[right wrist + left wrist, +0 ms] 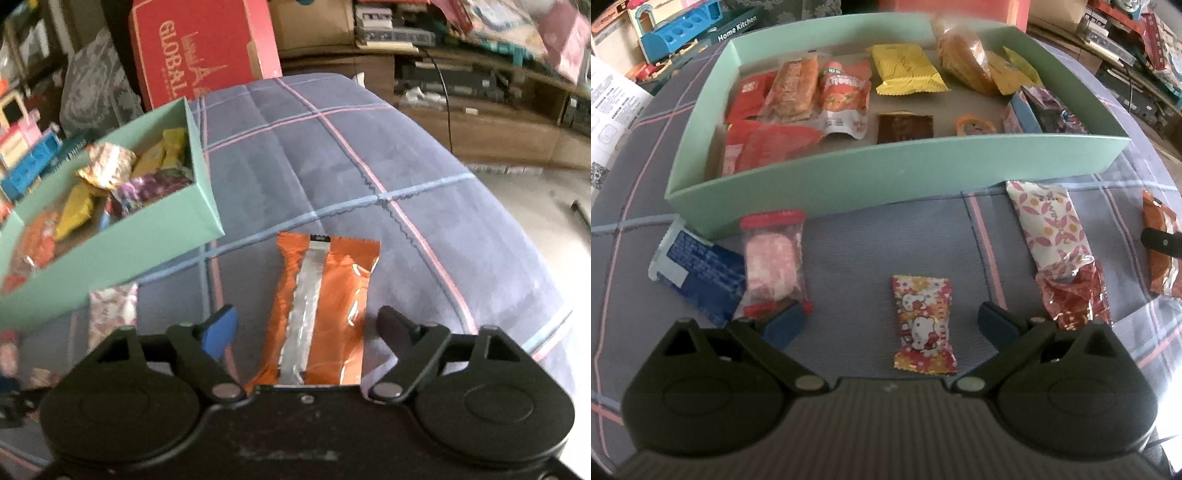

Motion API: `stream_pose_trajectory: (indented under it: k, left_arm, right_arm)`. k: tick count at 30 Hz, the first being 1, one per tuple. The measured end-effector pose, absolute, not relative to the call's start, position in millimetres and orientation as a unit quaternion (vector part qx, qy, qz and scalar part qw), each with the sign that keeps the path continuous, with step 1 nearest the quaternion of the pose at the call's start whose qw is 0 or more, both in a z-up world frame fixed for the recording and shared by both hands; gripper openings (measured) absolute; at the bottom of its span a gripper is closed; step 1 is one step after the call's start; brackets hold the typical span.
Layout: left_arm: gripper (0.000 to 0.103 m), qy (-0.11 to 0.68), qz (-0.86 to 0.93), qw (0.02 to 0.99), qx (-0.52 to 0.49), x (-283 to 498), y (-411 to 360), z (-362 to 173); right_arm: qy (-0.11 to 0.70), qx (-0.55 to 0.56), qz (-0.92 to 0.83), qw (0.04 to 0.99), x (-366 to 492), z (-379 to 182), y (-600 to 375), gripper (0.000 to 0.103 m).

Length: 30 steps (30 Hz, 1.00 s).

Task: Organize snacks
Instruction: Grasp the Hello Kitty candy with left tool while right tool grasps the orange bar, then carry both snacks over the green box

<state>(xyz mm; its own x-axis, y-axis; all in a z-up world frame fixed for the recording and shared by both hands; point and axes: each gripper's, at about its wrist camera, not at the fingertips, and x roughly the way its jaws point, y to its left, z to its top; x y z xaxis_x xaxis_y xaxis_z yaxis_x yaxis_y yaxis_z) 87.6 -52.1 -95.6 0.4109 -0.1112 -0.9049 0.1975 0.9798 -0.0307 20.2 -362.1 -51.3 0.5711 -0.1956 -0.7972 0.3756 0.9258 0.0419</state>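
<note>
Left gripper (890, 321): we see its fingers spread wide, pads touching nothing, the cartoon-cat candy packet (924, 325) lying between them on the cloth.
Right gripper (308, 325): we see the jaws parted on either side of the orange snack packet (325, 306), pads clear of it; the packet lies flat, silver seam up.
Near cloth, left: we find a clear pack with pink sweets (774, 254) overlapping a blue packet (698, 275), its lower end at the left finger's tip.
Near cloth, right: we see a white flowered wrapper (1051, 225) with a red foil packet (1075, 299) at its lower end.
Surface: a blue-grey checked cloth (295, 162) with pink and pale-blue lines.
Mint-green box (886, 170): we see it just beyond the loose snacks, open-topped, holding red, yellow, orange and brown packets.
Far: a red carton (199, 48) stands behind the box, amid cluttered shelves.
</note>
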Motion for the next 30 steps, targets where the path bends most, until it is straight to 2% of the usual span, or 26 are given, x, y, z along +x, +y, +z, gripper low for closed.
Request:
stream_pose_trajectory:
  k: [1, 2, 7, 13, 14, 16, 18, 21, 30]
  left_arm:
    - [0.103, 0.534, -0.093, 0.840, 0.042, 87, -52, -96]
    - [0.103, 0.533, -0.093, 0.840, 0.043, 87, -52, -96]
    - [0.103, 0.528, -0.102, 0.842, 0.045, 84, -55, -95]
    - [0.093, 0.521, -0.113, 0.845, 0.044, 78, -55, -91]
    - [0.088, 0.519, -0.115, 0.846, 0.044, 77, -55, -90]
    - [0.071, 0.512, -0.118, 0.850, 0.048, 74, -55, -88]
    - [0.028, 0.502, -0.125, 0.854, 0.055, 70, -56, -84]
    - [0.021, 0.505, -0.134, 0.852, 0.043, 68, -54, -81]
    - [0.020, 0.480, -0.128, 0.868, 0.014, 64, -38, -61]
  right_arm:
    - [0.433, 0.086, -0.160, 0.883, 21, -51, -357, 0.054]
    - [0.434, 0.084, -0.153, 0.884, 22, -51, -355, 0.052]
    - [0.442, 0.105, -0.120, 0.883, 23, -48, -344, 0.051]
    - [0.449, 0.146, -0.085, 0.878, 20, -43, -330, 0.050]
    - [0.449, 0.149, -0.081, 0.877, 19, -43, -327, 0.050]
    - [0.450, 0.152, -0.073, 0.877, 17, -39, -323, 0.050]
    - [0.450, 0.152, -0.066, 0.878, 15, -35, -319, 0.050]
    - [0.447, 0.147, -0.059, 0.880, 11, -30, -314, 0.050]
    - [0.433, 0.147, -0.044, 0.888, 1, -13, -308, 0.050]
